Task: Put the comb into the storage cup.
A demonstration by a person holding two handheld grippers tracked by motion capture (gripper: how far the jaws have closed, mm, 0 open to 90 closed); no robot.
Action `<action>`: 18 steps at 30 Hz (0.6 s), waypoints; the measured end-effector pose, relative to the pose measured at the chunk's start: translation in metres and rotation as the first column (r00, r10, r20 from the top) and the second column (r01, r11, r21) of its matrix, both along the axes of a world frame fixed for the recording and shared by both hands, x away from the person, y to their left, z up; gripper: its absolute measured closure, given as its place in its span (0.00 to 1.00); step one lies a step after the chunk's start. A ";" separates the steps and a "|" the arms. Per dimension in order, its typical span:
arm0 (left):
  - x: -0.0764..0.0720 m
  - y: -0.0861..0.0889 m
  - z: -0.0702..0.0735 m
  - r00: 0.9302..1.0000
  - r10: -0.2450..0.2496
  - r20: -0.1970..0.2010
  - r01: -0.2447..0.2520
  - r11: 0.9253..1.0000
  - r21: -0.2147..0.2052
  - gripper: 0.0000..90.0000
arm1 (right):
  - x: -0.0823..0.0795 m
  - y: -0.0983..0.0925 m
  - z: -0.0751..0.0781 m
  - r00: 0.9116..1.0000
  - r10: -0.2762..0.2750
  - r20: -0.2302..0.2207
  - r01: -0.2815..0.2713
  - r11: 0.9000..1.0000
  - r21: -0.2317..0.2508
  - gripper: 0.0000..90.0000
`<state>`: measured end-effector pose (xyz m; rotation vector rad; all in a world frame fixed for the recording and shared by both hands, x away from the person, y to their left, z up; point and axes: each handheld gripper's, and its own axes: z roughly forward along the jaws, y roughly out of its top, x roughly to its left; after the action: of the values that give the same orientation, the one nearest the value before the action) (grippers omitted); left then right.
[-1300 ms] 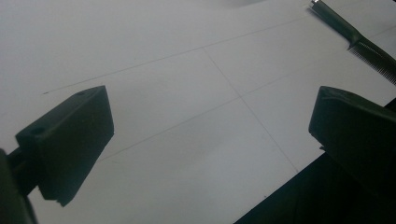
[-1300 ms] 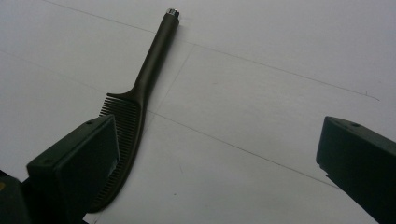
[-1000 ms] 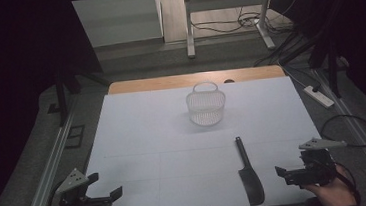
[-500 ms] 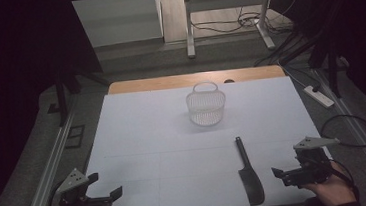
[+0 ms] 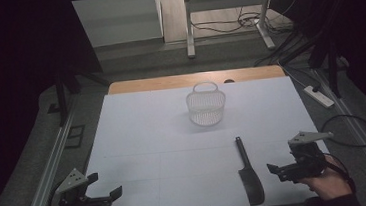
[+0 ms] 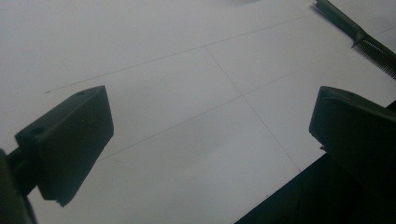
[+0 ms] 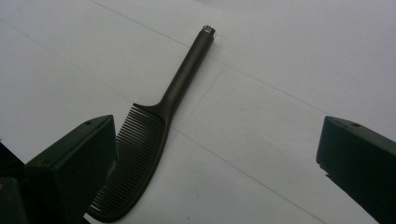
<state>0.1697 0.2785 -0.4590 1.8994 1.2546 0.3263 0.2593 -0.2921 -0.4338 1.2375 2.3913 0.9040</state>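
Because the comb (image 7: 140, 158) lies flat on the smooth white table (image 5: 139, 137), the likeliest trouble, as I judge it, is a jaw tip skidding over the thin plastic and pushing it away instead of getting under it. It lies just left of the right gripper (image 5: 283, 169) and close ahead of it, its toothed end nearest the left jaw and its handle running away from the tool. A pinch across the teeth could bend them or let the comb pivot; the rounded handle may roll out of a loose grip. The near table edge is close behind it, so a nudge backward could tip it off.

The right gripper's jaws stand wide apart with nothing between them. The left gripper (image 5: 104, 196) is also spread wide and empty, over bare table, with the comb far off to its right (image 6: 359, 37).

The comb is dark, matte plastic: fine, close teeth along a curved blade, tapering into a slim straight handle with a small pale cap. Well ahead of both tools stands a basket (image 5: 206, 106) of pale, see-through mesh, round, with a hoop handle.
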 end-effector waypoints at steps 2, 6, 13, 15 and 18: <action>0.000 0.000 0.000 1.000 0.001 0.001 -0.001 1.000 0.000 0.00 | 0.002 0.002 0.001 1.000 0.006 -0.001 -0.006 1.000 -0.003 0.00; 0.000 0.000 0.000 1.000 0.001 0.000 -0.001 1.000 -0.003 0.00 | 0.007 0.005 0.001 1.000 0.015 -0.005 -0.015 1.000 -0.015 0.00; 0.000 0.000 0.000 1.000 0.001 -0.001 -0.001 1.000 -0.003 0.00 | 0.013 0.010 -0.001 0.999 0.039 -0.034 -0.040 0.999 -0.017 0.00; 0.000 0.000 0.000 1.000 0.001 -0.002 -0.001 1.000 -0.003 0.00 | 0.015 0.012 -0.001 0.997 0.052 -0.052 -0.053 0.999 -0.002 0.00; 0.000 0.000 0.000 1.000 0.001 -0.002 -0.001 1.000 -0.003 0.00 | 0.019 0.016 -0.001 0.997 0.061 -0.052 -0.060 0.998 0.003 0.00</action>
<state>0.1700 0.2789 -0.4592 1.8969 1.2572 0.3227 0.2780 -0.2765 -0.4347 1.2095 2.4813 0.9025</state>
